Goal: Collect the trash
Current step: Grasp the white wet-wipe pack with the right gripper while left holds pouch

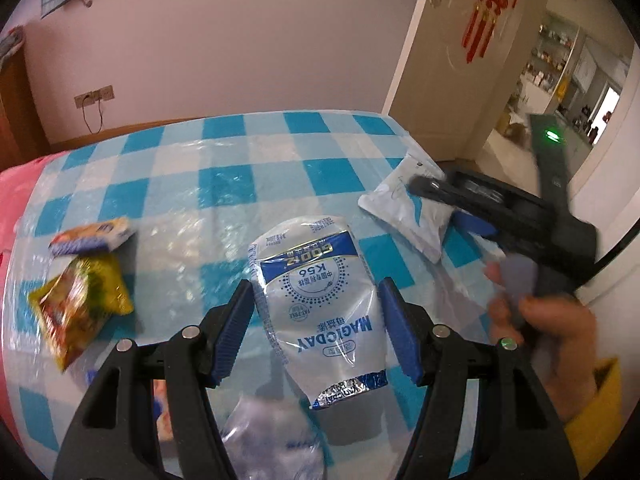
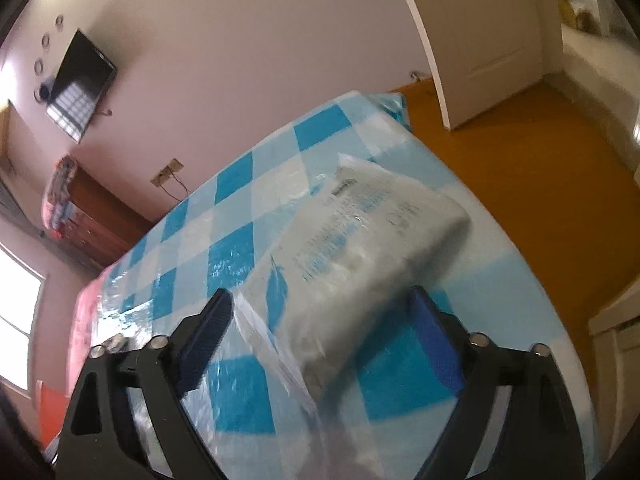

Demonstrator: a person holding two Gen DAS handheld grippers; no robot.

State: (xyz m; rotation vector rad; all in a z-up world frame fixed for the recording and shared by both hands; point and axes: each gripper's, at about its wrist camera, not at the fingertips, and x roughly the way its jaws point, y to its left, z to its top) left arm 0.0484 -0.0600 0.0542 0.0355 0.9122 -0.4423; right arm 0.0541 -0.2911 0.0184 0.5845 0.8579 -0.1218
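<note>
A silver and blue MAGIC DAY pouch (image 1: 320, 304) lies on the checked tablecloth (image 1: 224, 176) between the open fingers of my left gripper (image 1: 316, 320); the pads flank it with a small gap each side. A white and blue tissue pack (image 1: 408, 216) lies at the right edge of the table, and my right gripper (image 1: 444, 208) reaches over it. In the right wrist view the white pack (image 2: 360, 248) sits between the open fingers of my right gripper (image 2: 320, 336). A yellow snack wrapper (image 1: 80, 304) and a small blue and orange packet (image 1: 96, 236) lie at the left.
The table stands near a white wall with a socket (image 1: 94, 96). An open door (image 1: 460, 52) and wooden floor (image 2: 520, 184) are to the right. A crumpled clear wrapper (image 1: 272, 440) lies at the near edge. A pink cloth (image 1: 16, 200) borders the left side.
</note>
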